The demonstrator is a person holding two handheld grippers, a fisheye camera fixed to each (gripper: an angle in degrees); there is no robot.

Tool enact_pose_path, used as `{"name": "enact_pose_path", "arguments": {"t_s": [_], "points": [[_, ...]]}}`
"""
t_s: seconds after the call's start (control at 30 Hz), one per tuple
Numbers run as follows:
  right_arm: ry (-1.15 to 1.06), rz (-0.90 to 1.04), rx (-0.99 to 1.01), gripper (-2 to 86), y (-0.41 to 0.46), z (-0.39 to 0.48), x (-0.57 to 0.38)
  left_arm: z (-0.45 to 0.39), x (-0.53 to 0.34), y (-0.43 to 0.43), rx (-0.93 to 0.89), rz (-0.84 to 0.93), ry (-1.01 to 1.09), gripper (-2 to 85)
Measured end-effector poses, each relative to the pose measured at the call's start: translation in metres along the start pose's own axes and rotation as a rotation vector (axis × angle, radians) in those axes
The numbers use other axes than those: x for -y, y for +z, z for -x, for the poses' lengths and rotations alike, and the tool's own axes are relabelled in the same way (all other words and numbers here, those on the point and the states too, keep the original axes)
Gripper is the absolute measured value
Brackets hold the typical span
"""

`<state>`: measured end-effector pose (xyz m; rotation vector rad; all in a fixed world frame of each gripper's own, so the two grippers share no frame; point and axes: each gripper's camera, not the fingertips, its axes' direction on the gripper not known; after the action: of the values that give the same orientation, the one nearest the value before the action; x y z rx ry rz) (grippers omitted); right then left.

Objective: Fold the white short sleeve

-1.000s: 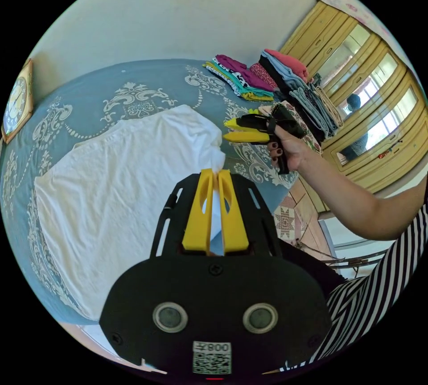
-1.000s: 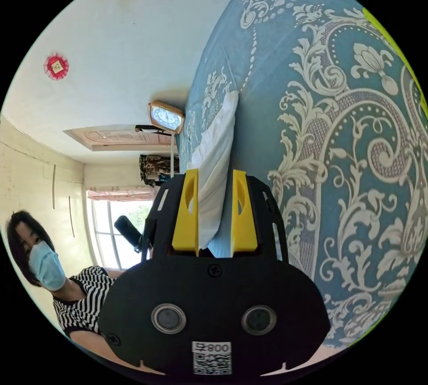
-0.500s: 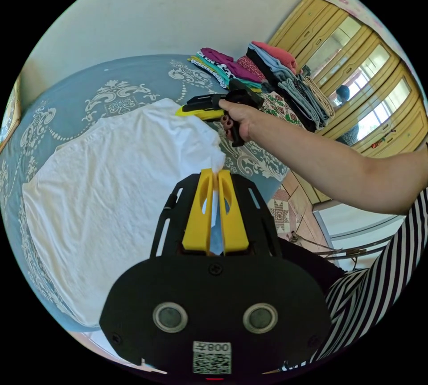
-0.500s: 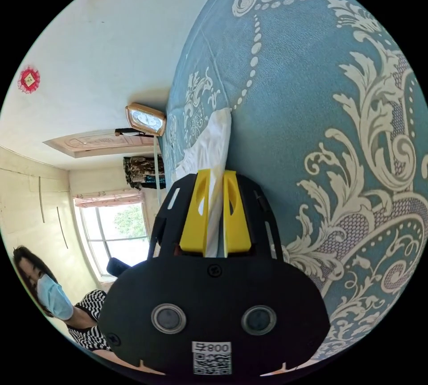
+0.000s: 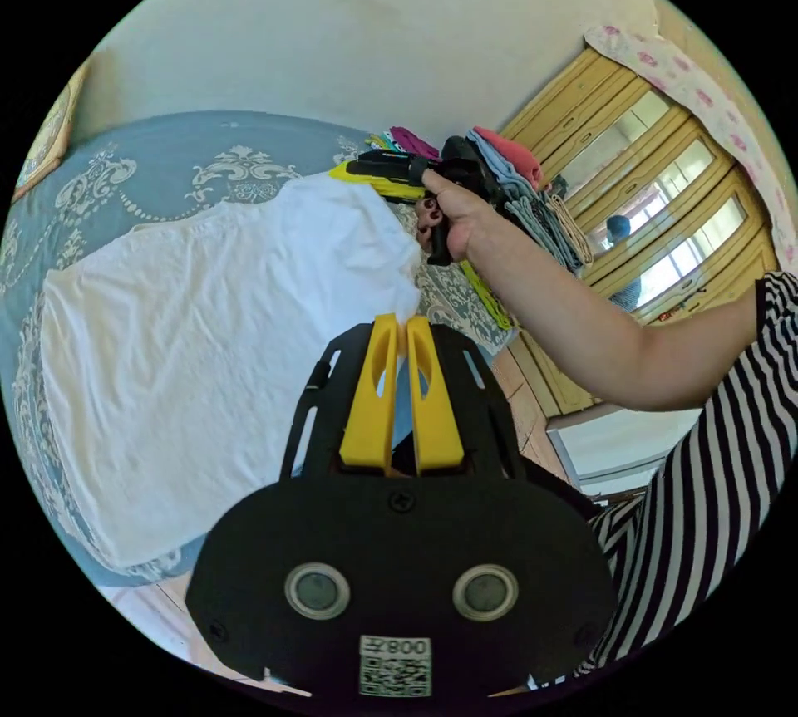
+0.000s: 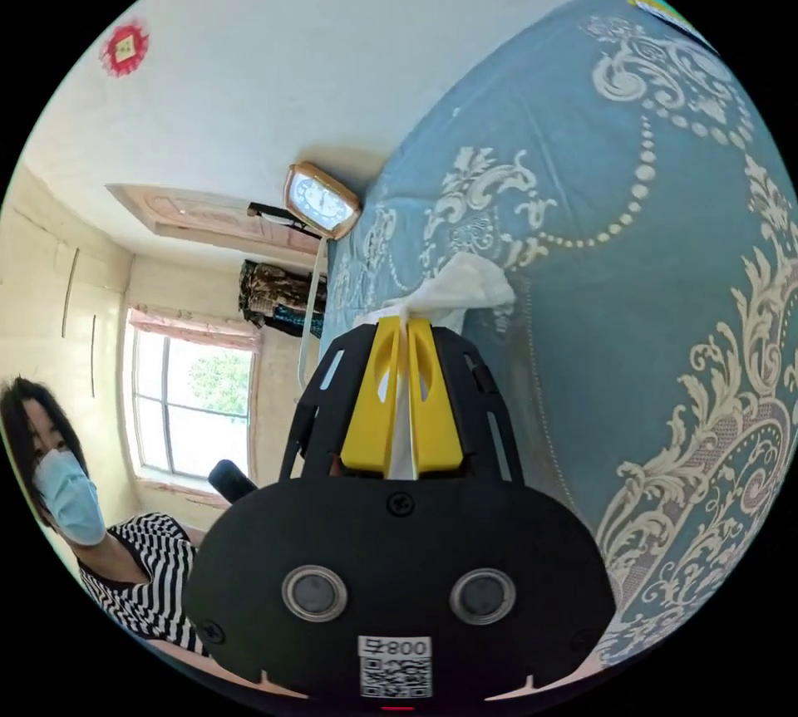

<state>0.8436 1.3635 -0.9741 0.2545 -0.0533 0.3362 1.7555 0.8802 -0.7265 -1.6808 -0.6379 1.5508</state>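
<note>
A: Across the left half of the left gripper view, the white short sleeve point(image 5: 208, 351) lies spread nearly flat on the blue patterned bedspread point(image 5: 150, 152). No fold made yet, far as I can see.

B: Grips?

A: Left gripper point(image 5: 402, 326), centre frame, jaws pressed together on a corner of the shirt w/ cloth pinched at the tips. Right gripper point(image 5: 349, 170), upper centre of that view, sits at the shirt's far edge, held in the person's hand point(image 5: 453, 218).

B: And from the right gripper view?

A: Right gripper point(image 6: 402, 326) has jaws together on white fabric; cloth bunches up just beyond the tips, centre frame, bedspread point(image 6: 623, 268) filling the right side.

B: So progress?

A: Early, I'd say. Both corners of one edge clamped, ready to lift. Left to do: carry that edge over the body, lay it down, smooth, then prob. more folds. Stack of folded clothes point(image 5: 515, 177) upper right of the left gripper view suggests where it ends up, but that's a guess.
</note>
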Motion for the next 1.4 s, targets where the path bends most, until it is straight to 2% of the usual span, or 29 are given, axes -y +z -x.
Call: {"name": "enact_pose_path", "arguments": {"t_s": [0.17, 0.33, 0.6, 0.8, 1.13, 1.4], "points": [[-0.173, 0.056, -0.062, 1.1, 0.084, 0.046, -0.002, 0.050, -0.027, -0.077, -0.038, -0.114, -0.153, 2.2], [-0.320, 0.179, -0.114, 0.9, 0.203, 0.078, -0.013, 0.107, -0.067, -0.150, -0.059, -0.216, -0.339, 2.2], [-0.399, 0.345, -0.217, 0.9, 0.363, 0.066, -0.038, 0.190, -0.128, -0.237, -0.060, -0.338, -0.573, 2.3], [-0.464, 0.438, -0.310, 1.0, 0.459, 0.047, -0.056, 0.235, -0.153, -0.266, -0.114, -0.372, -0.676, 2.4], [-0.547, 0.617, -0.475, 3.1, 0.610, -0.003, -0.100, 0.276, -0.184, -0.301, -0.099, -0.363, -0.790, 2.7], [-0.566, 0.667, -0.369, 6.2, 0.653, -0.030, -0.128, 0.295, -0.198, -0.327, -0.138, -0.390, -0.816, 2.9]]}}
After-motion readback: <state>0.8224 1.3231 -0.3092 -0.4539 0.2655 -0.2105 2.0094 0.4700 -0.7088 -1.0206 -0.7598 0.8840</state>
